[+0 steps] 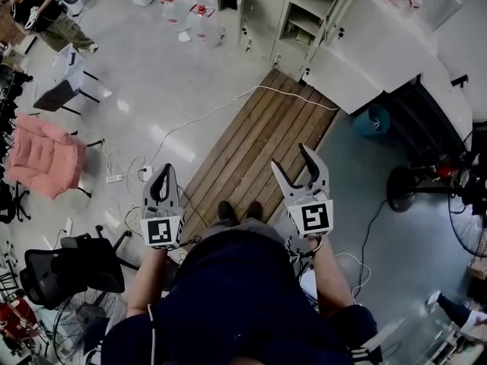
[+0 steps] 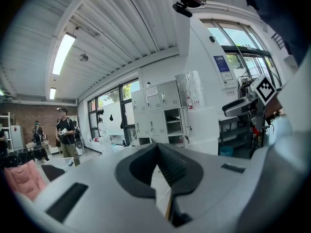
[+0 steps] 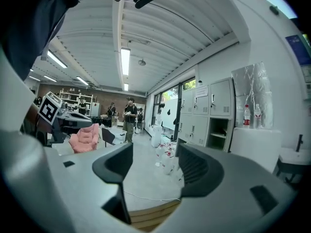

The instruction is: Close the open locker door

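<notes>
left gripper (image 1: 161, 191) jaws together, right gripper (image 1: 291, 158) jaws apart, both empty. locker door (image 1: 338, 14) upper right, well apart: you could trip on the floor cable (image 1: 297, 96).

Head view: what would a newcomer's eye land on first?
The two grippers in the foreground come first: the left gripper is shut, the right gripper open and empty. Ahead of them a wooden plank platform runs up toward the lockers at the top. A pink armchair stands out at the left edge.
</notes>
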The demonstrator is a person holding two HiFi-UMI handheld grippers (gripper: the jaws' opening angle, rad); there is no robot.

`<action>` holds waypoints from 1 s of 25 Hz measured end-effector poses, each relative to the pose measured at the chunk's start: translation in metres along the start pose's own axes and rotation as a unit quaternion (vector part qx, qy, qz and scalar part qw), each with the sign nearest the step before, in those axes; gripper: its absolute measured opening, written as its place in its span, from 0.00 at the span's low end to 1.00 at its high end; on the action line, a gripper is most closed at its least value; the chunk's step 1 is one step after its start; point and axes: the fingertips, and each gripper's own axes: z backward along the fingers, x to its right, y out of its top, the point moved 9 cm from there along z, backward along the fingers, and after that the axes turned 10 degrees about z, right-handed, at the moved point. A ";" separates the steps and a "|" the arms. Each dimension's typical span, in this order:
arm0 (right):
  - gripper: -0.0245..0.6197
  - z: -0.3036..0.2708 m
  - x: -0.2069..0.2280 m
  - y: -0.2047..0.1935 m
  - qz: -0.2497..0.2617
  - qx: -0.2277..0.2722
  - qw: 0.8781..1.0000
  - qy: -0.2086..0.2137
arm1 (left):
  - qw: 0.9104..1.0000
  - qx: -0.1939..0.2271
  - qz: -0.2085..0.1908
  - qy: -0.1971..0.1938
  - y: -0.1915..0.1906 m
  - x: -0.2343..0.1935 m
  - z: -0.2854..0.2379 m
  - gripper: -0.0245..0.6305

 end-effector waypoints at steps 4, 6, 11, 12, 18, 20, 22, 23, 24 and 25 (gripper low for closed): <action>0.67 -0.006 0.000 0.007 0.006 0.023 1.000 -0.002 | 1.000 -0.004 -0.002 -0.001 -0.001 -0.003 -0.002 0.04; 0.71 -0.009 0.000 0.010 0.008 0.027 1.000 -0.001 | 1.000 -0.004 -0.002 -0.001 -0.001 -0.005 -0.002 0.04; 0.73 -0.018 -0.004 0.015 0.011 0.024 1.000 0.001 | 1.000 -0.004 0.001 -0.006 -0.003 -0.017 -0.002 0.04; 0.73 -0.021 -0.006 0.016 0.011 0.022 1.000 0.000 | 1.000 -0.004 0.003 -0.007 -0.005 -0.021 -0.002 0.04; 0.73 -0.033 -0.017 0.021 0.015 0.008 1.000 -0.009 | 1.000 -0.001 -0.001 -0.029 -0.012 -0.040 -0.004 0.04; 0.73 -0.038 -0.020 0.022 0.016 0.002 1.000 -0.010 | 0.999 0.002 -0.003 -0.036 -0.012 -0.046 -0.007 0.04; 0.73 -0.045 -0.023 0.026 0.021 0.005 1.000 -0.010 | 0.999 0.004 -0.006 -0.041 -0.012 -0.052 -0.010 0.04; 0.73 -0.049 -0.023 0.026 0.023 0.007 1.000 -0.010 | 0.999 0.004 -0.007 -0.043 -0.013 -0.054 -0.012 0.04; 0.73 -0.053 -0.023 0.027 0.024 0.008 1.000 -0.009 | 0.999 0.004 -0.007 -0.044 -0.014 -0.056 -0.014 0.04; 0.73 -0.056 -0.022 0.026 0.024 0.010 1.000 -0.008 | 0.999 0.002 -0.006 -0.044 -0.015 -0.056 -0.017 0.04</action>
